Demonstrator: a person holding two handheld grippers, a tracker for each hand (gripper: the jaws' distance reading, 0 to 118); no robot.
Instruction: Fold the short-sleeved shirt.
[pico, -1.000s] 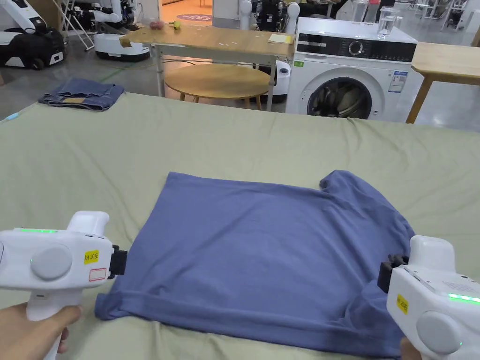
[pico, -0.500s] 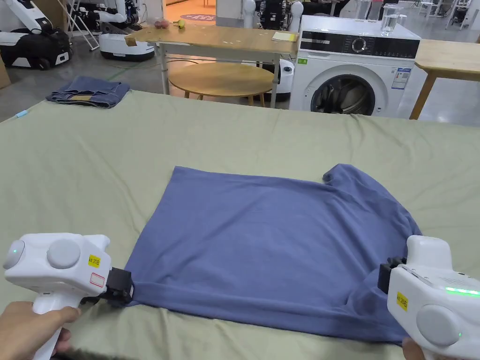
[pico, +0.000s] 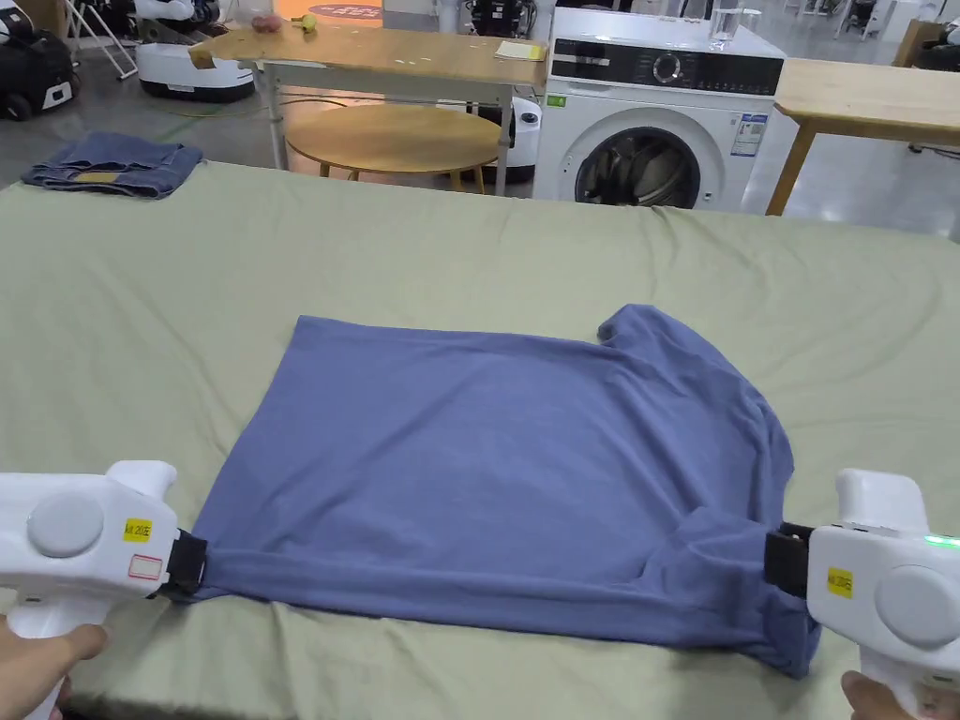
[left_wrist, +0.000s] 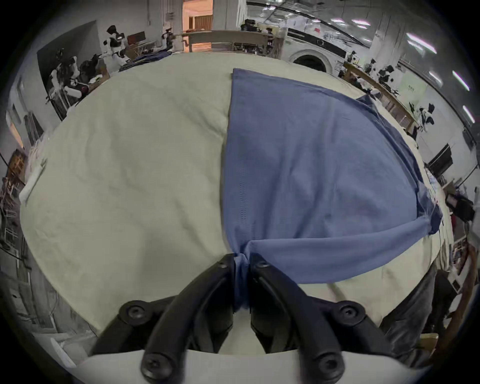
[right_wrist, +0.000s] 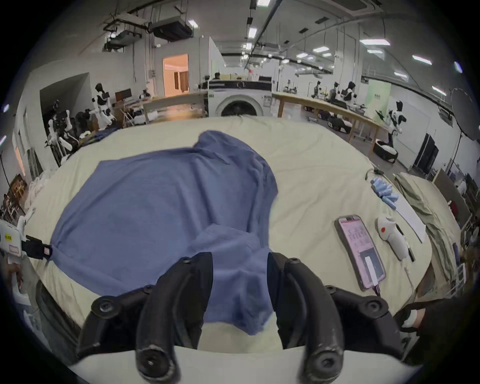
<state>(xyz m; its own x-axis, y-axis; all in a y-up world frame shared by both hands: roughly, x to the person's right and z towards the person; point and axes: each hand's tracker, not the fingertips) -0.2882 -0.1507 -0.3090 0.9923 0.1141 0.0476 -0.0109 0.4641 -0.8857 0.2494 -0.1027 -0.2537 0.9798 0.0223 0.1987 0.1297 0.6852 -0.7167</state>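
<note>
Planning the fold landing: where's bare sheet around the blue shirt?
Free: green sheet beyond the blue short-sleeved shirt, and left of it up to the folded denim jeans. Crowded: right side, by the phone and white controller.

We are looking at a robotics lab or test hall laid out like a home. A washing machine is standing on a bare concrete floor, with wooden benches flanking it on both sides. Left of the washing machine, white-and-black robots are standing along the wall; right of it, another robot is waiting. Above it, open ducts and strip lights are running across the ceiling.
</note>
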